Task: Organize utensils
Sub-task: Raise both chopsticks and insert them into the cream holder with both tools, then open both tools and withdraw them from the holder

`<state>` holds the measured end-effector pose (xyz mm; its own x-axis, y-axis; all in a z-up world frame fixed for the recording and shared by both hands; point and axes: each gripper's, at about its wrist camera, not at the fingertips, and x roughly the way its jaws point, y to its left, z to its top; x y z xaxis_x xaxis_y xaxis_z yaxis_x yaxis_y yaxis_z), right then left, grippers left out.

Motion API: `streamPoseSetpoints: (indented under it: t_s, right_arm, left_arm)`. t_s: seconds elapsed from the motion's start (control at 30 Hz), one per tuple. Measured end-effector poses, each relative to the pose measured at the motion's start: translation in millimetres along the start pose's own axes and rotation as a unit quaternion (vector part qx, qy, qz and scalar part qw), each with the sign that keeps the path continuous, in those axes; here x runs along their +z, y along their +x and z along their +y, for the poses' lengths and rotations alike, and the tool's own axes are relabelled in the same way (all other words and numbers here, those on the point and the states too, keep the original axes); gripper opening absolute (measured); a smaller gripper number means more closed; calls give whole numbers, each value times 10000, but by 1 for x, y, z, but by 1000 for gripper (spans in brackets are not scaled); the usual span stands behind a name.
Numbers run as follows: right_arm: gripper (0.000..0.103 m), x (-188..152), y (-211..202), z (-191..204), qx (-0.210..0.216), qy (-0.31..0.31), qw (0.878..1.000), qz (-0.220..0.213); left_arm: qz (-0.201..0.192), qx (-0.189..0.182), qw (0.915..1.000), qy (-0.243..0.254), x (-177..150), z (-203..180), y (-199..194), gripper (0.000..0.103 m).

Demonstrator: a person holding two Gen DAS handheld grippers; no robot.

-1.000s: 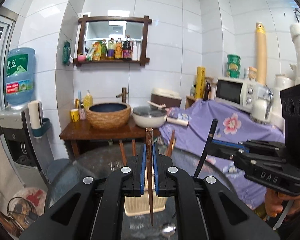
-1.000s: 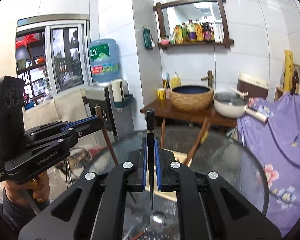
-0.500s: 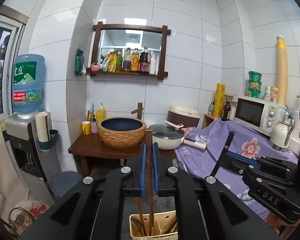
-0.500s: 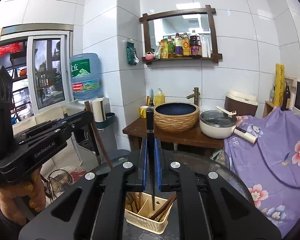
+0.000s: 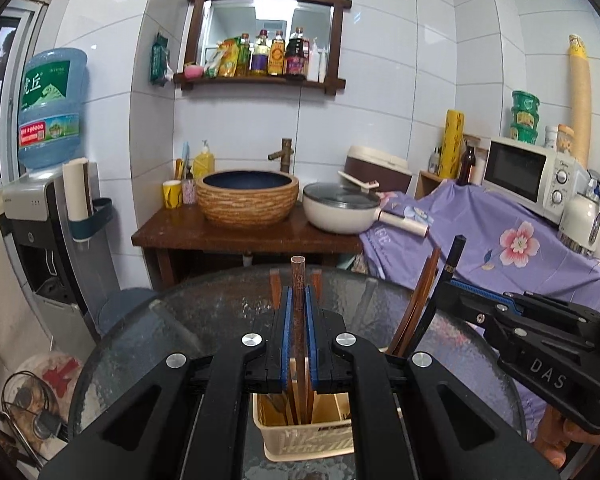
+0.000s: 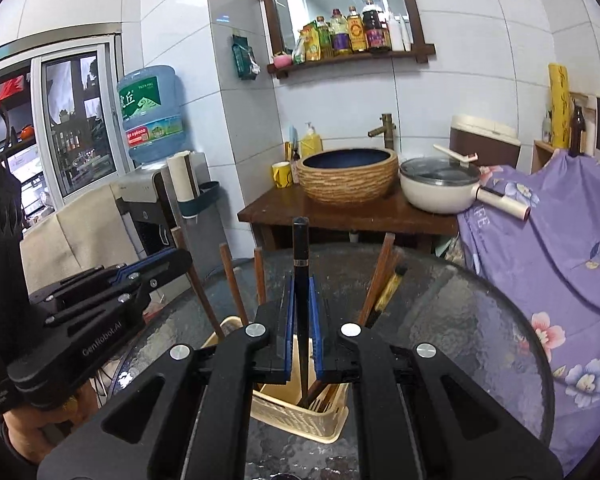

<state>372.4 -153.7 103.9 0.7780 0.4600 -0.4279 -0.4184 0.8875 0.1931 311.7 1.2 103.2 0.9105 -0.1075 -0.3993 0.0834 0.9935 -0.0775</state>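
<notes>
While both units hung over the round glass desk (image 5: 172,320), my left tool (image 5: 299,336) was clamped shut on a brown wooden chopstick (image 5: 298,300), held upright between the blue pads, with its lower end reaching down into the cream slotted basket (image 5: 308,440). My right tool (image 6: 301,328) was likewise clamped shut on a black chopstick (image 6: 301,264), also upright, its tip inside the same basket (image 6: 300,416).

The basket stood on the desk near the edge closest to me, directly beneath both tools. It already contained several wooden utensils (image 6: 380,280) leaning against its walls, their upper ends fanned outward. In the left view the right tool (image 5: 452,292) appeared just beside the basket on its right side, the black chopstick (image 5: 454,256) tilted slightly. In the right view the left tool (image 6: 172,260) appeared on the basket's left side.

Beyond the far edge of the desk stood a wooden stand with a woven basin (image 5: 247,198) and a lidded pan (image 5: 340,210).
</notes>
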Motion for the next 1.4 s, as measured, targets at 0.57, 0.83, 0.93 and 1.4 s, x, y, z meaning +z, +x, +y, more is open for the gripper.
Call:
streamPoseSetpoints:
  t_s: [0.57,0.83,0.93,1.4]
  right_arm:
    - [8,-16,10,-17,-29,373,9992,155]
    - [52,-28,-1,-18,-370,283,9988,-143]
    - [52,-34,-12,-9,-558,14,9981,-267]
    - [64,-158,-9,26,-828,-432,9878,1249]
  left_arm:
    - [186,-35,9998,-41,-19,4,11,7]
    - [-309,-166,9993,-89,-25,3,-15,52]
    - [-412,-169,9990,2,-31,1,-28,72]
    - [636,709,9949,329,-133,16,-43,96]
